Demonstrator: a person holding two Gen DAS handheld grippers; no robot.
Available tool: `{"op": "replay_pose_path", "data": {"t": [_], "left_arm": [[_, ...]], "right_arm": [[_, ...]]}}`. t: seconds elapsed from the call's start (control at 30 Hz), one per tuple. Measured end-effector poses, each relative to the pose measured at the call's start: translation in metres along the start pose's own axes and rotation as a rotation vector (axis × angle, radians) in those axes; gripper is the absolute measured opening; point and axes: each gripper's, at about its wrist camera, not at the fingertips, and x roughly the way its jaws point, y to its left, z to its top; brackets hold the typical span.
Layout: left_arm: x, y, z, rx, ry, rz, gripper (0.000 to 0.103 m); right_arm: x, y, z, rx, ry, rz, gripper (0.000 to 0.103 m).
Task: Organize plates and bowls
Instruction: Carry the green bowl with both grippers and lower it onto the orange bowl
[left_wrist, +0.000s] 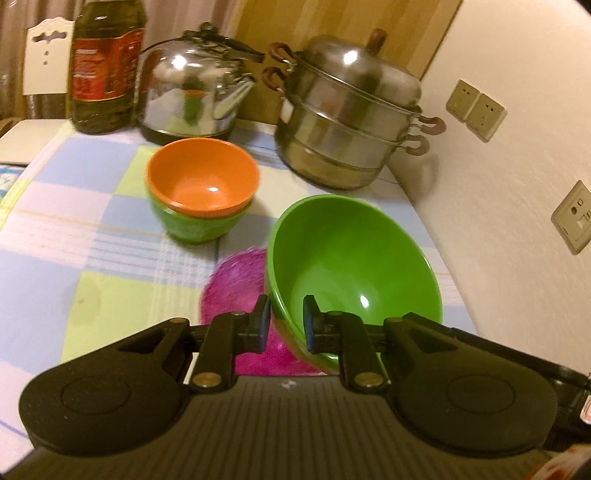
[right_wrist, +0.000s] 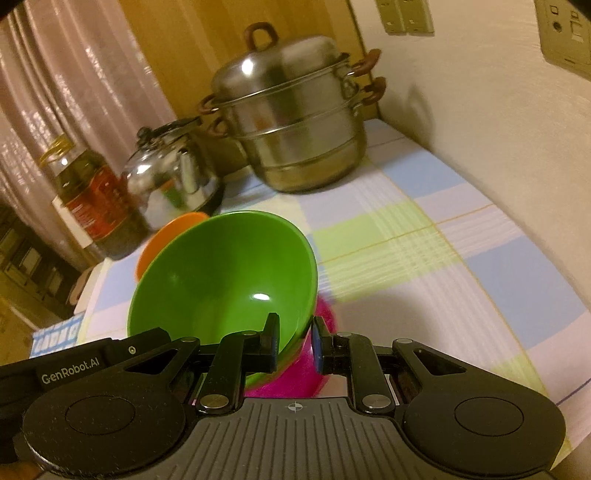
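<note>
Large green bowl (left_wrist: 351, 266): one. Held tilted above the table, its rim pinched from opposite sides by both claws. It hangs over the pink plate, toward the table's near edge and close to the wall-side edge.

Left gripper (left_wrist: 286, 321): one. Jaws nearly closed, clamped on the bowl's rim, one pad outside the wall and one inside.

Right gripper (right_wrist: 295, 341): one. Jaws nearly closed, clamped on the opposite rim of the same bowl, one pad inside and one outside.

Pink plate (left_wrist: 229, 280): one, translucent, lying flat on the table under the lifted bowl; blurred.

Small orange bowl (left_wrist: 202, 177): one, nested inside a small green bowl (left_wrist: 192, 227): one. The stack stands near the table's middle, apart from the plate.

Steel steamer pot (left_wrist: 351, 114): one, lidded, at the far corner by the wall.

Steel kettle (left_wrist: 188, 92): one, on the far edge, beside the pot.

Oil bottle (left_wrist: 105, 66): one, on the far edge, just beside the kettle.

Checked tablecloth (left_wrist: 74, 236): one, covering the table.

Wall sockets (left_wrist: 474, 109): three plates counted in the left view.
</note>
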Motion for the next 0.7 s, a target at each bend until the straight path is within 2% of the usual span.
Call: {"op": "replay_pose_path", "data": {"t": [0.37,0.7], "left_arm": [[-0.028,0.041,-0.005,-0.059,-0.027,0.057,0.016],[-0.036,0.055,0.003,-0.076,-0.051,0.069,0.016]], "right_arm": [[0.003,0.045,-0.016,-0.079,0.026,0.058,0.018],[0.013,0.065,-0.015,-0.102,0.031,0.084,0.018]]}}
